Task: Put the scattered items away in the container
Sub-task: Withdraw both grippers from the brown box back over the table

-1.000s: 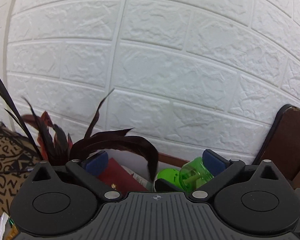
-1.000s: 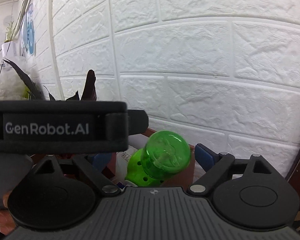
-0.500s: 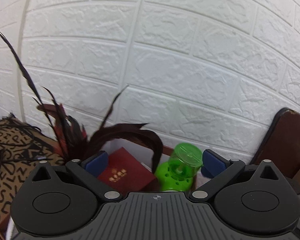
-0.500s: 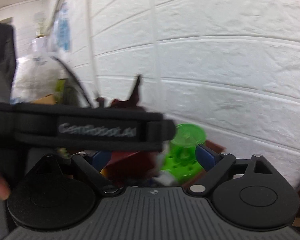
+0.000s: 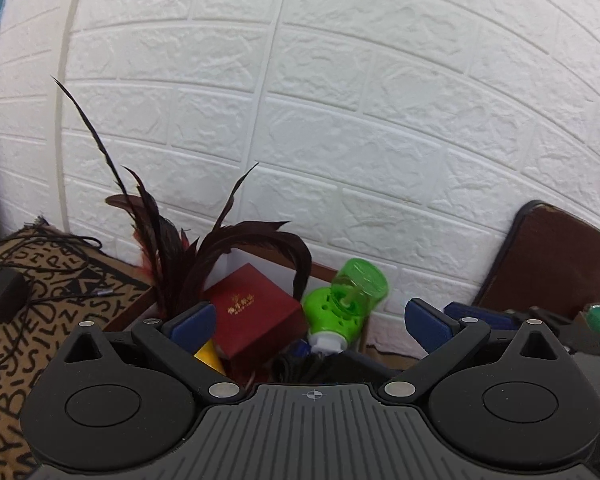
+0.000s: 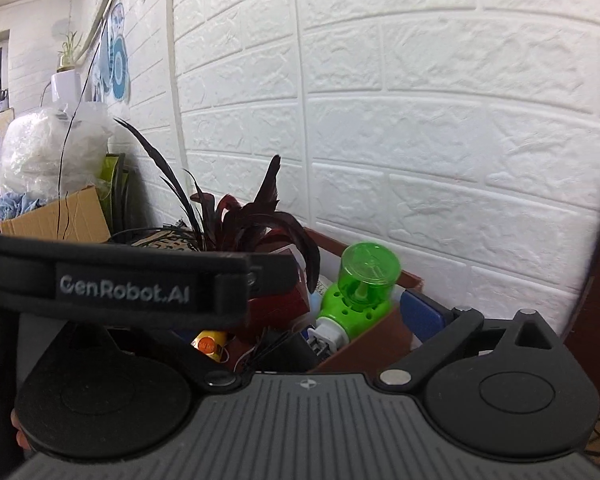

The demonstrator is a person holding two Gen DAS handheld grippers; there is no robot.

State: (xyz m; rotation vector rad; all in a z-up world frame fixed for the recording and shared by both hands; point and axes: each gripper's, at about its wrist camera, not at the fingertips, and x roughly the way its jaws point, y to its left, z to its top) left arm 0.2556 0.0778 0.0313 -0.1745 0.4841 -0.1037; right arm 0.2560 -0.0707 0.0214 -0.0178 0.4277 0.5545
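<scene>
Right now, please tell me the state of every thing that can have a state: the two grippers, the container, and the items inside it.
left gripper: open, holds nothing
right gripper: open, left finger hidden by a strap
brown box container: open top, items inside
green translucent bottle: tilted, white end down, in the container
dark red square gift box: closed, tilted, in the container
dark feathers: stick up out of the container

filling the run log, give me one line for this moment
left gripper: open, empty | right gripper: open, empty | brown box: holds green plastic vaporizer bottle, red gift box, dark feathers
</scene>
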